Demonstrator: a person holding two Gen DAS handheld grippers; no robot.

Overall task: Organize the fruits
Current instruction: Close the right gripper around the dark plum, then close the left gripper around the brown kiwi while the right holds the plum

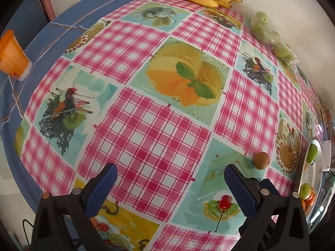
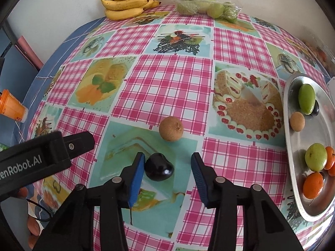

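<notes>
A dark purple plum point(image 2: 159, 167) lies on the tablecloth between my right gripper's point(image 2: 167, 167) open jaws, close to the left finger. A round brown fruit point(image 2: 171, 128) sits just beyond it; it also shows in the left wrist view point(image 1: 261, 160). A metal tray point(image 2: 301, 192) at the right holds a green fruit point(image 2: 307, 101), a small brown fruit point(image 2: 297, 121), a green apple-like fruit point(image 2: 316, 157) and oranges point(image 2: 313, 185). My left gripper point(image 1: 170, 179) is open and empty over the cloth; its body shows at the left of the right wrist view point(image 2: 41, 159).
Bananas point(image 2: 127, 4) and a plastic pack of green fruits point(image 2: 206, 6) lie at the far edge by the wall. An orange cup point(image 2: 11, 106) stands on the blue cloth at the left. The tray's rim shows at the right edge of the left wrist view point(image 1: 320, 167).
</notes>
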